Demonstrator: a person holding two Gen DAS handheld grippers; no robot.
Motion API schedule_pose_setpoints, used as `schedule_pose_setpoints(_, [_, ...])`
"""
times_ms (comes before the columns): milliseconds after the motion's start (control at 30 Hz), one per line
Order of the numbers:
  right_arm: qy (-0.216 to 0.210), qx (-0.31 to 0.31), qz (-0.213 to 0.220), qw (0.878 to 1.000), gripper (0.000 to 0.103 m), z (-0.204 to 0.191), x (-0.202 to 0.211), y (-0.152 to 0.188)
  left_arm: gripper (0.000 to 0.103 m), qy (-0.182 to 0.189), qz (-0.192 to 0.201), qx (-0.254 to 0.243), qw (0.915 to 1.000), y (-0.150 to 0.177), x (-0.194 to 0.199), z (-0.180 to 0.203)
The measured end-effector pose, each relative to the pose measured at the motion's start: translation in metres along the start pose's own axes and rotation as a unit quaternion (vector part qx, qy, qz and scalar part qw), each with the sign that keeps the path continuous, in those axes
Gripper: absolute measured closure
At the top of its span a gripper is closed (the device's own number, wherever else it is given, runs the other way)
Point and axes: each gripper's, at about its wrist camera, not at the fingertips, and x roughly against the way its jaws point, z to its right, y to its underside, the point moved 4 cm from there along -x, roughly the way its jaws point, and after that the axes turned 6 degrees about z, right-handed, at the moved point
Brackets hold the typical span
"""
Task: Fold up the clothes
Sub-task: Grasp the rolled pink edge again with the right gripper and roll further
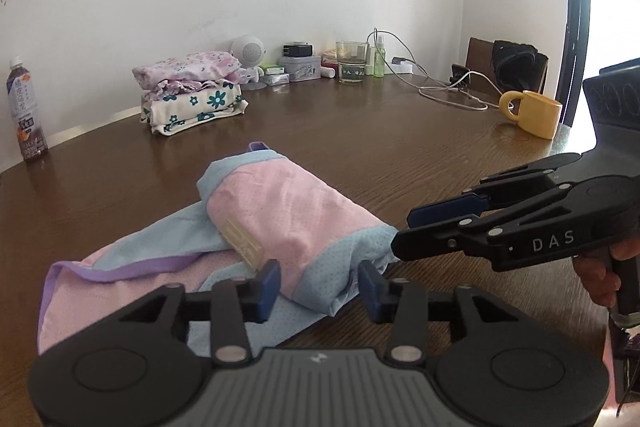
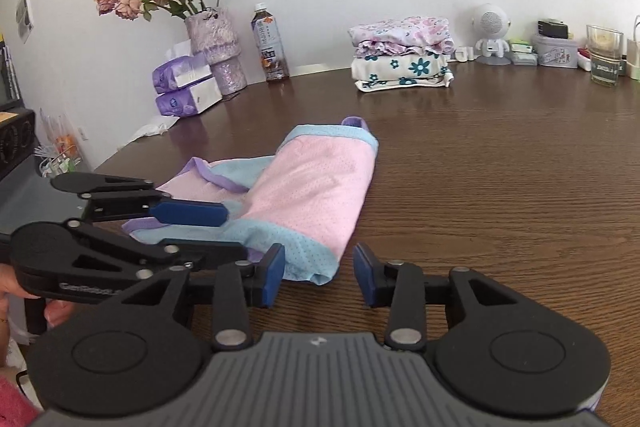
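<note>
A pink garment [image 1: 280,211] with light blue and purple trim lies partly folded on the brown wooden table [image 1: 360,131]; its rolled-over half rests on a flat half. My left gripper [image 1: 319,289] is open, and the garment's near blue hem shows between its pads. My right gripper [image 1: 401,231] comes in from the right with its tips at the hem's right corner. In the right wrist view the right gripper [image 2: 319,277] is open around the near corner of the garment [image 2: 320,179]. The left gripper [image 2: 236,233] is open beside it on the left.
A stack of folded clothes [image 1: 192,95] [image 2: 402,55] sits at the back by the wall. A drink bottle [image 2: 270,43], a vase of flowers [image 2: 218,51] and tissue packs [image 2: 184,87] stand far left. A yellow mug [image 1: 532,113], a glass [image 1: 352,61] and a cable [image 1: 452,93] lie far right.
</note>
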Motion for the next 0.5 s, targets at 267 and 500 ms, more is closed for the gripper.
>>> schedule_pose_setpoints(267, [-0.031, -0.159, 0.000, 0.987, 0.053, 0.043, -0.030, -0.019, 0.053, 0.029, 0.017, 0.027, 0.9991, -0.013, 0.003, -0.005])
schedule_pose_setpoints(500, [-0.036, -0.162, -0.036, 0.985, 0.057, 0.044, -0.064, -0.024, 0.049, -0.004, 0.006, 0.048, 0.9988, -0.030, -0.014, -0.027])
